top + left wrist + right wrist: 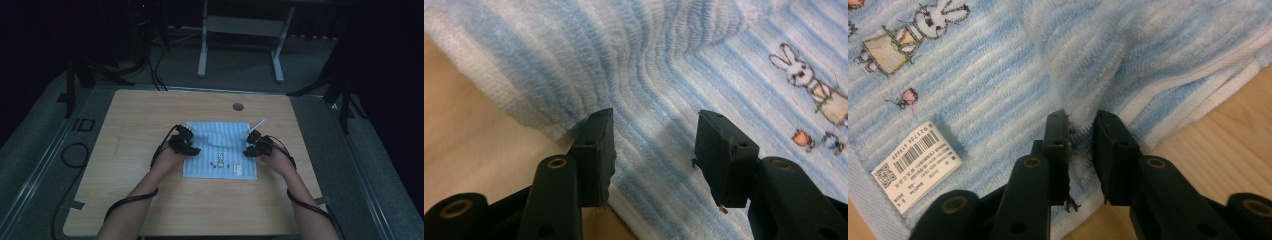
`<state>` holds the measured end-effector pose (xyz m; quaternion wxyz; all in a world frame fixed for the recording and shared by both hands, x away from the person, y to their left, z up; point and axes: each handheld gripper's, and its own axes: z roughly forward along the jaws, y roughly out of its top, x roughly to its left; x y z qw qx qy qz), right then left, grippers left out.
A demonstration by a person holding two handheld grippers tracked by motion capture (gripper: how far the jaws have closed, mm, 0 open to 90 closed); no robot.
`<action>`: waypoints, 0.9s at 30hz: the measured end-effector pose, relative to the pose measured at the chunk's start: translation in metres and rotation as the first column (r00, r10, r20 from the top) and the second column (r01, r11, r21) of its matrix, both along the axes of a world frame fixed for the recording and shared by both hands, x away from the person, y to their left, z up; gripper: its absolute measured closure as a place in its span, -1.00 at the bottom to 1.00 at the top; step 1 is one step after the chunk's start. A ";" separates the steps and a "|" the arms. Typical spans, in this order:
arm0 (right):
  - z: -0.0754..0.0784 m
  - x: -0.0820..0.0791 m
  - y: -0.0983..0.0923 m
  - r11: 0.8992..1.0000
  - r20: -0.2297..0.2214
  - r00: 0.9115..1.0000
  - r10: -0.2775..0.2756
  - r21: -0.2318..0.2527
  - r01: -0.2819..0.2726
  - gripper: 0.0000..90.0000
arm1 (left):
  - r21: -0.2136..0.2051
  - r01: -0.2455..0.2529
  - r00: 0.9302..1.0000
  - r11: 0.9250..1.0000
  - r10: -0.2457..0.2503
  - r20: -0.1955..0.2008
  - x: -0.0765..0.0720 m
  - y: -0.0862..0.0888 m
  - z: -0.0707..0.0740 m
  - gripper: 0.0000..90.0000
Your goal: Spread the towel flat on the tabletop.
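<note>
A blue-and-white striped towel (220,142) lies flat on the wooden table (150,200), with a low ridge across its middle. It carries a stitched rabbit (809,80) and a white barcode label (915,165). My left gripper (192,150) is at the towel's left edge. Its jaws stand wide apart just over the striped cloth (659,75), with nothing pinched between them. My right gripper (248,151) is at the towel's right edge. Its jaws are nearly together on a raised fold of the towel (1083,75) that bunches up at the tips.
A round cable hole (238,106) sits in the table beyond the towel. Bare wood (1218,140) runs right beside the towel's edge. A white table frame (240,25) stands on the floor behind. Black cables trail from both grippers along the person's forearms.
</note>
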<state>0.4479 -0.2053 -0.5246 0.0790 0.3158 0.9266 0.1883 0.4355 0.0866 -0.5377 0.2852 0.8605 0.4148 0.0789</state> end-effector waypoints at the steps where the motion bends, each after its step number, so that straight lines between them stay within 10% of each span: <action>1: 0.000 0.000 0.000 1.000 0.000 1.000 0.000 0.000 0.000 0.67 | 0.000 0.000 1.000 1.000 0.000 0.000 0.000 0.000 0.000 0.10; 11: 0.000 0.019 -0.015 0.997 0.003 0.997 -0.072 0.001 0.072 0.59 | -0.018 -0.011 1.000 1.000 0.010 -0.024 0.015 -0.013 0.002 0.07; 13: 0.003 0.016 -0.015 0.998 -0.003 0.998 -0.064 -0.004 0.064 0.49 | -0.009 0.053 0.999 0.999 -0.053 -0.012 0.004 -0.013 0.008 0.07; 20: 0.023 -0.034 -0.022 0.998 0.006 0.998 0.068 0.016 -0.068 0.29 | 0.003 0.208 0.978 0.978 -0.208 -0.016 -0.039 -0.002 0.020 0.04; 27: 0.011 -0.066 -0.026 0.984 -0.041 0.984 0.173 -0.037 -0.174 0.25 | 0.022 0.269 0.963 0.963 -0.268 -0.032 -0.062 -0.005 0.014 -0.02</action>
